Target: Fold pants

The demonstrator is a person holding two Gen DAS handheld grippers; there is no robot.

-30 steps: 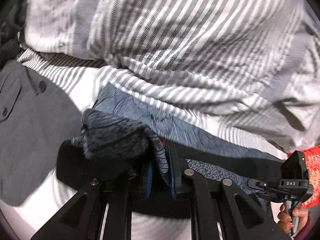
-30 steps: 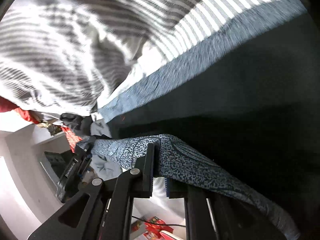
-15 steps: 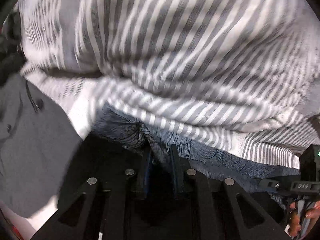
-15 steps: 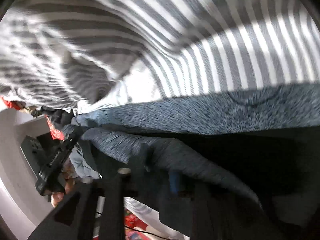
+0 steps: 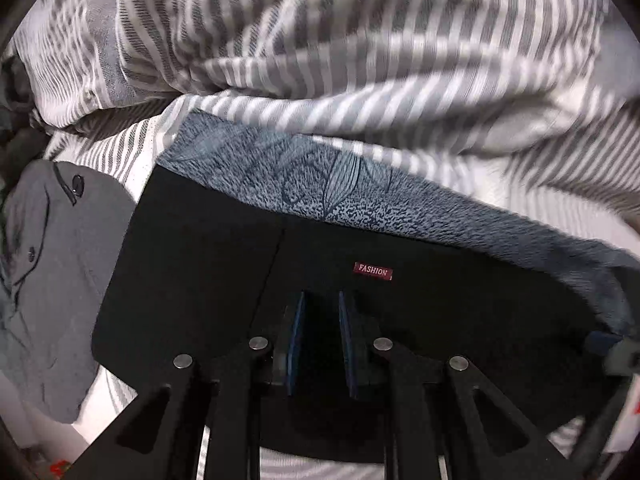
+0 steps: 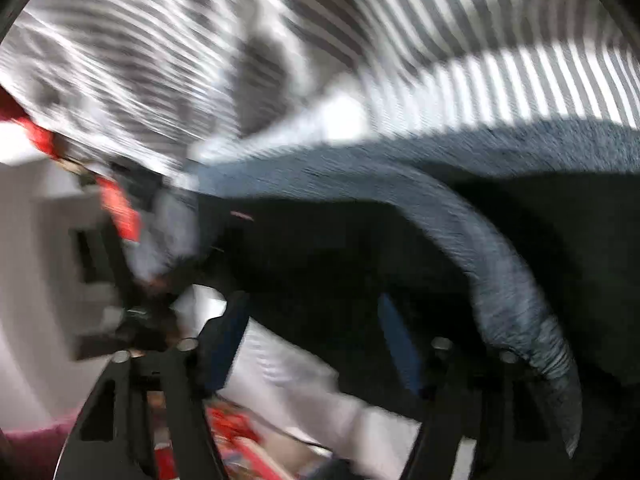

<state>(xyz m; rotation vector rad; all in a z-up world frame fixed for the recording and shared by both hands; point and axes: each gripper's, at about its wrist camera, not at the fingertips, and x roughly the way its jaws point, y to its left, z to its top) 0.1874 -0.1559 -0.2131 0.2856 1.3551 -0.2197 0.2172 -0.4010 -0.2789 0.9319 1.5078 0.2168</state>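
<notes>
Black pants (image 5: 440,320) with a red FASHION label (image 5: 373,271) lie flat on the bed, a blue-grey patterned band (image 5: 320,184) showing along their far edge. My left gripper (image 5: 321,296) points down onto them. Its blue pads (image 5: 297,320) stand narrowly apart with black cloth filling the gap. In the blurred right wrist view my right gripper (image 6: 312,304) has its jaws opening wide. Black pants cloth (image 6: 340,248) lies under them without being pinched. The patterned band (image 6: 500,272) curves over its right finger.
Grey-and-white striped bedding (image 5: 360,60) is bunched up behind the pants. A grey buttoned garment (image 5: 52,280) lies to their left. In the right wrist view, red items (image 6: 120,208) and white furniture (image 6: 40,240) are off the bed's left side.
My left gripper came down and the lifted patterned cloth now lies flat, with the label showing. My right gripper's jaws opened and the patterned cloth slipped out of them.
</notes>
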